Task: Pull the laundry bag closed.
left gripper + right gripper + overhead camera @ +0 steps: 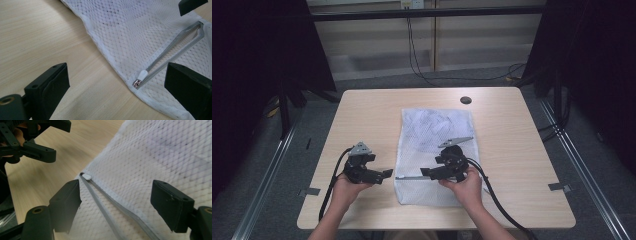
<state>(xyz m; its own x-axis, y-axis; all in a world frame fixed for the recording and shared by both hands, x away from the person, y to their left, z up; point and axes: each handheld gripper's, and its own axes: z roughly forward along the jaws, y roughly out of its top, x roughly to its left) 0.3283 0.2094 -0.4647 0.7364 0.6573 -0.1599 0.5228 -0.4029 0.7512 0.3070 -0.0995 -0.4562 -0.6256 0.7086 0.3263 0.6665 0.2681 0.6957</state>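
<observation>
Zip on the mesh laundry bag (432, 150), both grippers closing in

Left gripper (384, 174): jaws wide open, empty, just off the bag's left edge; pin that corner next to the white zipper pull (143, 74). Right gripper (426, 172): jaws well open over the bag, astride the grey zipper track (110, 205), gripping nothing. Bag is white netting, flat mid-desk (362, 115), dark item showing faintly inside.

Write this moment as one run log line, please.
scene: white mesh bag flat on table | zipper pull at bag's edge | left tongs: open, beside bag | right tongs: open, over zipper
</observation>
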